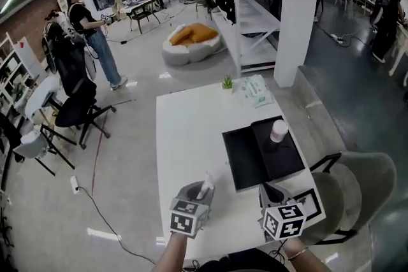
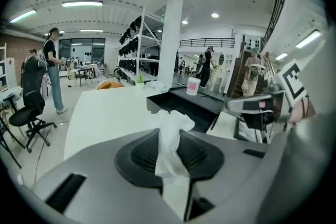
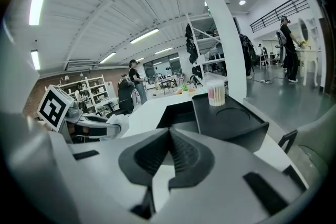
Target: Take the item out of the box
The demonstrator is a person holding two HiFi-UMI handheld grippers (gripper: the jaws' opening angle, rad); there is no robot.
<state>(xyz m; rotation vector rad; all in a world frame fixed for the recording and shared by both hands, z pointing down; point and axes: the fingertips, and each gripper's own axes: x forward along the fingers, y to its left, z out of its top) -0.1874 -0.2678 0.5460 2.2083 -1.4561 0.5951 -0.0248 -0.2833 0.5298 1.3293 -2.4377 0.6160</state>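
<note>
A black box (image 1: 245,159) lies open on the white table (image 1: 185,130), its second black half (image 1: 285,159) beside it on the right. On that half stands a jar of cotton swabs (image 1: 278,130). My left gripper (image 1: 204,191) hovers over the table left of the box, shut on a crumpled white tissue (image 1: 205,186); the tissue (image 2: 170,139) sticks up between the pads. My right gripper (image 1: 271,191) is at the box's near edge. Its jaws (image 3: 169,152) are shut with nothing in them. The jar (image 3: 216,94) and box (image 3: 226,118) lie ahead of it.
A pack of wipes (image 1: 257,90) and a small plant (image 1: 227,82) sit at the table's far edge. A grey chair (image 1: 357,191) stands close on the right, a white pillar (image 1: 296,9) and shelving (image 1: 245,3) beyond. A person (image 1: 92,35) and an office chair (image 1: 80,108) are on the left.
</note>
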